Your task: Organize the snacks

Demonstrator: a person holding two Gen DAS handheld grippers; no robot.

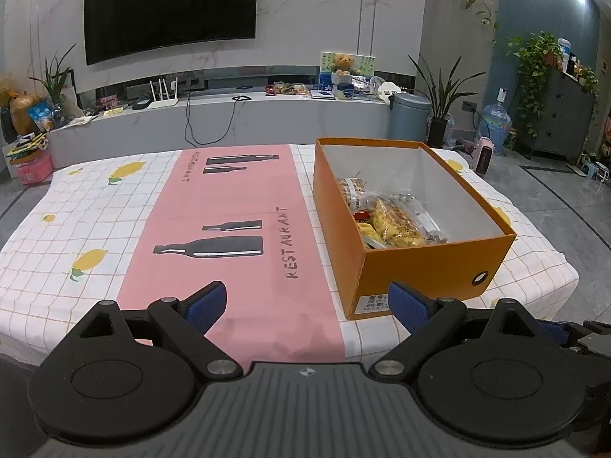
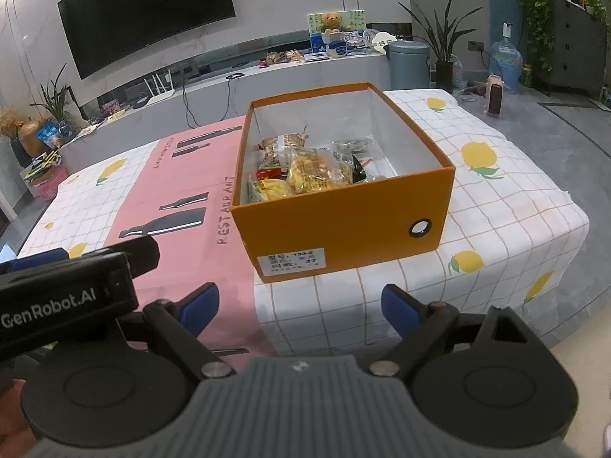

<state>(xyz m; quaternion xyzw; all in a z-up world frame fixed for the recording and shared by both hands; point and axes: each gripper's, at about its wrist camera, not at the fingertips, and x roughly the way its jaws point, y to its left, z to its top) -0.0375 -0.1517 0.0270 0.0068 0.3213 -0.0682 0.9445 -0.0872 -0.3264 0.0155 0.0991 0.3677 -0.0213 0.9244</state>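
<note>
Both tools are held back at the near edge of the counter (image 1: 95, 206), which is covered by a checked lemon-print cloth (image 2: 496, 206) and a pink mat (image 1: 236, 229).

Left tool (image 1: 307, 307): jaws spread wide, nothing between them. Right tool (image 2: 296, 307): same, wide apart and empty.

Orange box (image 2: 343, 229) sits on the counter's right half, lid off. Snack packets (image 2: 317, 173) lie piled in the near-left part of the box; the far and right parts of its floor show bare white. No loose snacks visible on the cloth or mat in either view.

Judgement: the gathering looks done or nearly so; what remains, if anything, is tidying the pile.

How to do it well:
- Enter the box from above, clear of the rim, so the light cardboard is not shoved.
- Pinch a packet by its sealed edge, not the middle; the contents look brittle.
- Steady the box wall with the left tool while the right works.
- Spread the packets toward the bare side.
</note>
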